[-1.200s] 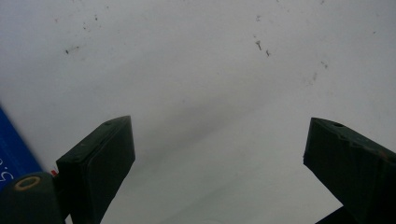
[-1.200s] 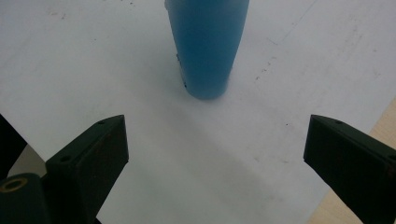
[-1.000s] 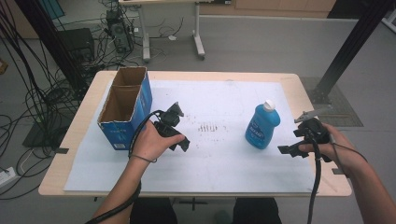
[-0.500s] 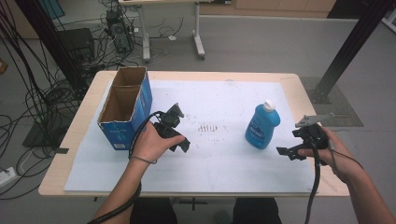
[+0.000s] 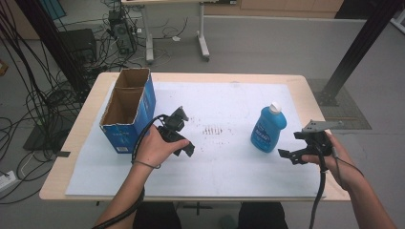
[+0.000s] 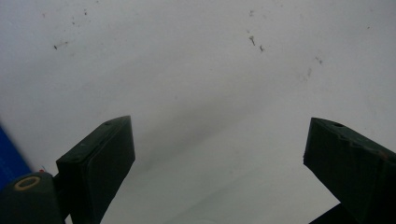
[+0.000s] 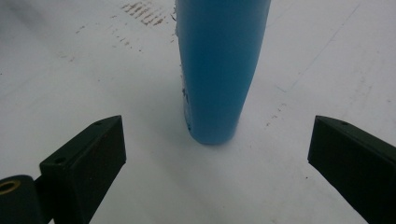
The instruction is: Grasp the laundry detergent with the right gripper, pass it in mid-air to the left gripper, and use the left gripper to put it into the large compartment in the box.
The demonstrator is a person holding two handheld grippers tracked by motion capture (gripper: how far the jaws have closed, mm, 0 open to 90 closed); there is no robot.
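Flanking one bottle (image 5: 267, 131), two tools.

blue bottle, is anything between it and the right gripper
Nothing visible. The right gripper sits just to the right of the blue bottle with bare white mat between them. In the right gripper view the bottle stands upright straight ahead of the open jaws, not yet between them.
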